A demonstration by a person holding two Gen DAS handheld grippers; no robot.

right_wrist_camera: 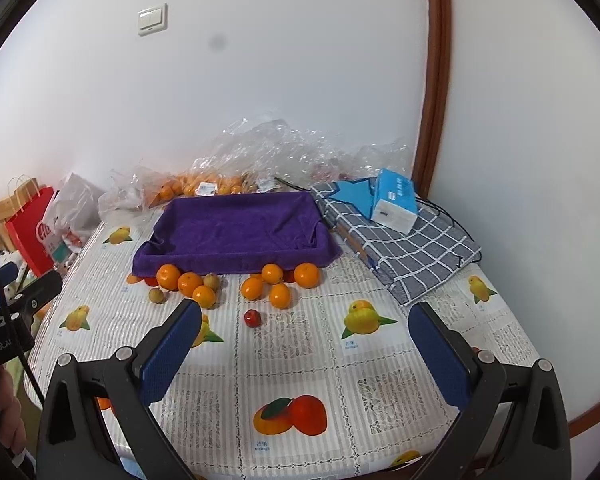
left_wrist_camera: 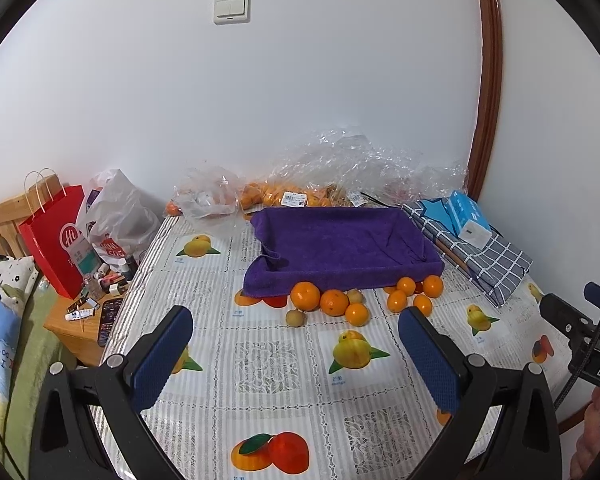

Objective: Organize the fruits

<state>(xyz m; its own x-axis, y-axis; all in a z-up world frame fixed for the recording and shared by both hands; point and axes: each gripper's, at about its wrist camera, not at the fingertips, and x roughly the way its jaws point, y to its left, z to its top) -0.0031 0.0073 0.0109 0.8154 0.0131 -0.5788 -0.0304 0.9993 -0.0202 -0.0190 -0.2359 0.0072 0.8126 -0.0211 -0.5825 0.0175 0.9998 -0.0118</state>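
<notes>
A tray lined with a purple towel [left_wrist_camera: 340, 240] [right_wrist_camera: 240, 228] stands empty on the table. Several oranges lie along its front edge: a left cluster [left_wrist_camera: 332, 302] [right_wrist_camera: 190, 283] with two small brownish fruits [left_wrist_camera: 296, 317] [right_wrist_camera: 156, 295], and a right cluster [left_wrist_camera: 406, 286] [right_wrist_camera: 280, 295]. A small red fruit [right_wrist_camera: 252, 318] lies alone in front of them. My left gripper [left_wrist_camera: 296, 328] is open and empty, short of the oranges. My right gripper [right_wrist_camera: 305, 322] is open and empty, with the red fruit between its blue pads.
Clear plastic bags with more oranges [left_wrist_camera: 284, 194] [right_wrist_camera: 204, 186] lie against the wall. A folded checked cloth with a blue tissue box [left_wrist_camera: 470, 218] [right_wrist_camera: 394, 200] lies right of the tray. A red paper bag [left_wrist_camera: 56, 236] and a cluttered nightstand [left_wrist_camera: 88, 312] stand at left.
</notes>
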